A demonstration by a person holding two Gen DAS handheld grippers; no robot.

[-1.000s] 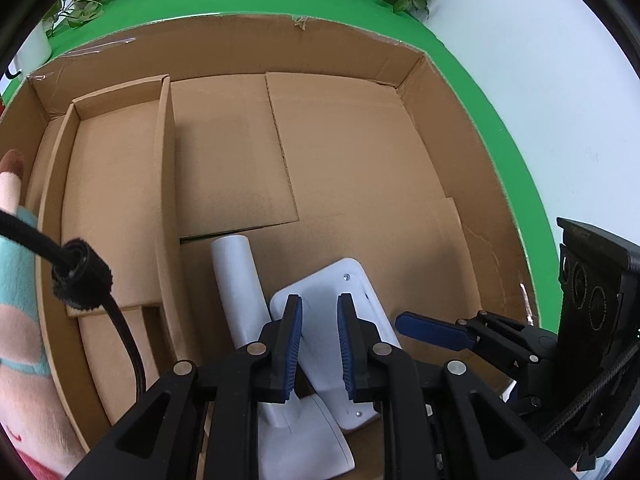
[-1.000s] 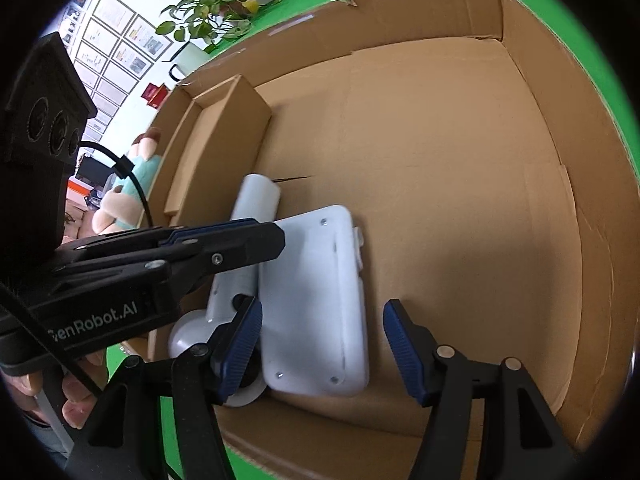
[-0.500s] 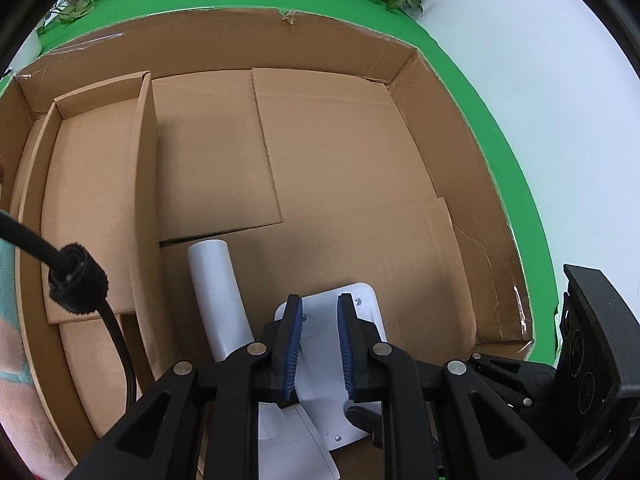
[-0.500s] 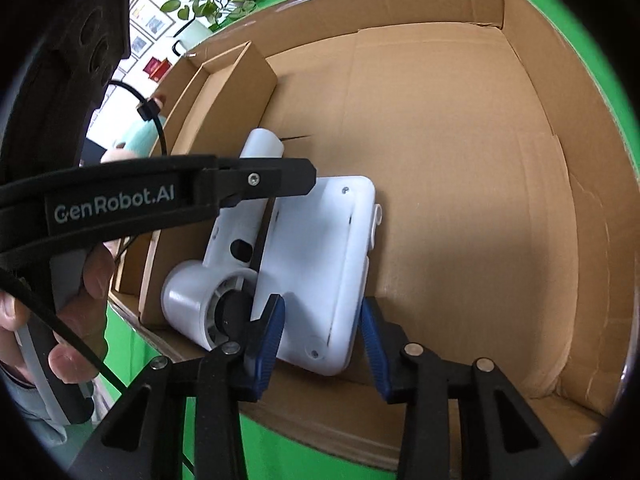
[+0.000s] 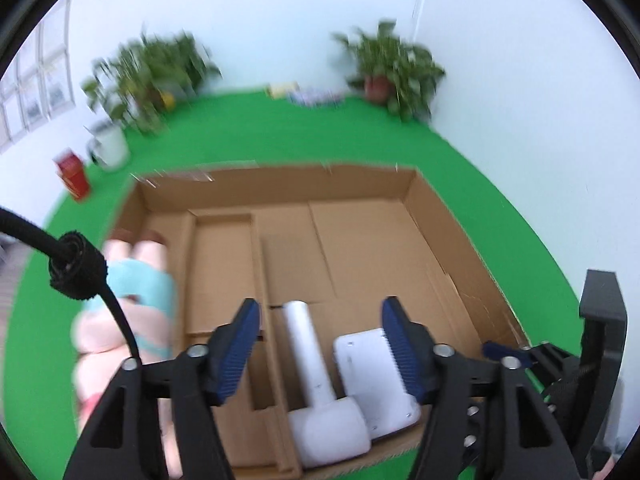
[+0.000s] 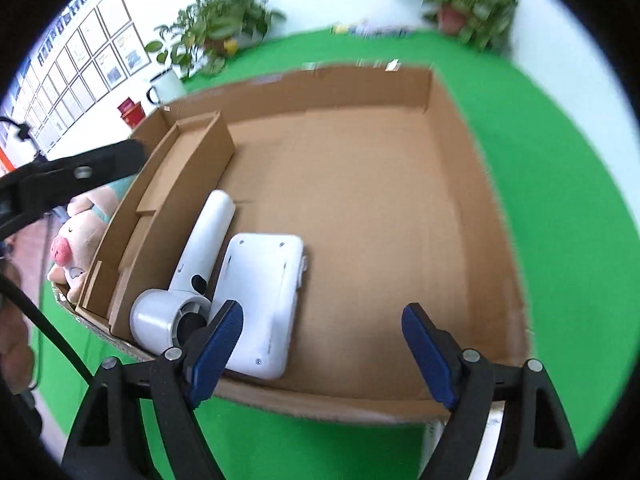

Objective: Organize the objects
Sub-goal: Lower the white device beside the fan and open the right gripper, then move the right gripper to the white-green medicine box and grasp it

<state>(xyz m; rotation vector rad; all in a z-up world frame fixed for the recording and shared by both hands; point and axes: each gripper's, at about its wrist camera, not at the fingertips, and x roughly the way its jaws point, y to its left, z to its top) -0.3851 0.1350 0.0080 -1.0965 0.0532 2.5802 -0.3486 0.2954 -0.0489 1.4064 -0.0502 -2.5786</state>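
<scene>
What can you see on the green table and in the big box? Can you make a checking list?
Surface: green table cover, with the cardboard box lying on it.
Job's things: white handheld device and flat white unit lie side by side in the box's near left part, beside the inner cardboard tray.
Clutter: plush pig outside the box's left wall.
Grippers: left gripper and right gripper both hang above the box with jaws wide apart, holding nothing.
Cables: black cable with a strap wrap beside the left gripper.
Surroundings: potted plants, white mug, red box, framed pictures.
</scene>
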